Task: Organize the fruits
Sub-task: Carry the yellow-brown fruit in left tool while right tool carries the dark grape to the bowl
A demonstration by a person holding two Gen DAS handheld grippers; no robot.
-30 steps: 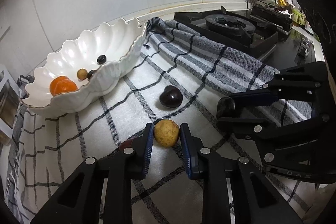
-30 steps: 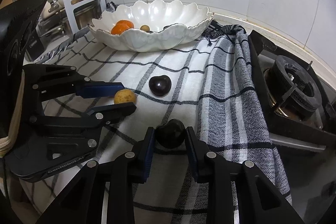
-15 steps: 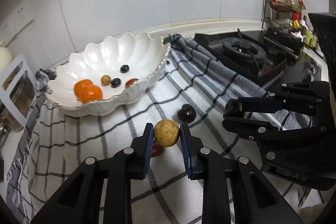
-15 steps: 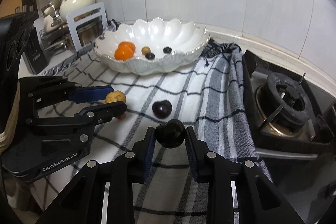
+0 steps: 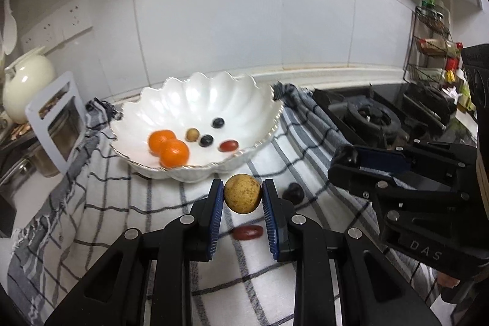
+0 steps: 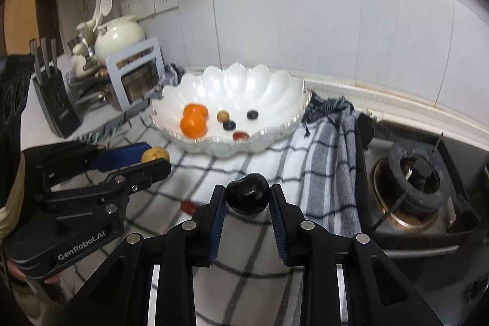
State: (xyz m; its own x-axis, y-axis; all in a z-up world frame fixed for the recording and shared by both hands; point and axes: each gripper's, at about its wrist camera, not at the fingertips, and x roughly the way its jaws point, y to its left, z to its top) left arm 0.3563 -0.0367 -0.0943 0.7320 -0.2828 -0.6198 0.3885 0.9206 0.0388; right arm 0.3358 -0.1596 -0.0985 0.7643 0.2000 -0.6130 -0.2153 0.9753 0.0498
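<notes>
The left tool (image 5: pixel 243 194) clamps a speckled yellow fruit (image 5: pixel 243 194); the right tool (image 6: pixel 247 197) clamps a dark plum (image 6: pixel 248 196) (both raised above the checked cloth (image 5: pixel 128 200)).

Glossy white tiled wall (image 5: pixel 244 20) runs behind the black gas stove burner (image 6: pixel 418 173). Left of the burner, a checked white-and-grey cloth (image 5: pixel 128 203) covers the counter; further left stand a cream ceramic teapot (image 6: pixel 119 34) and white wall sockets (image 6: pixel 152 2).
</notes>
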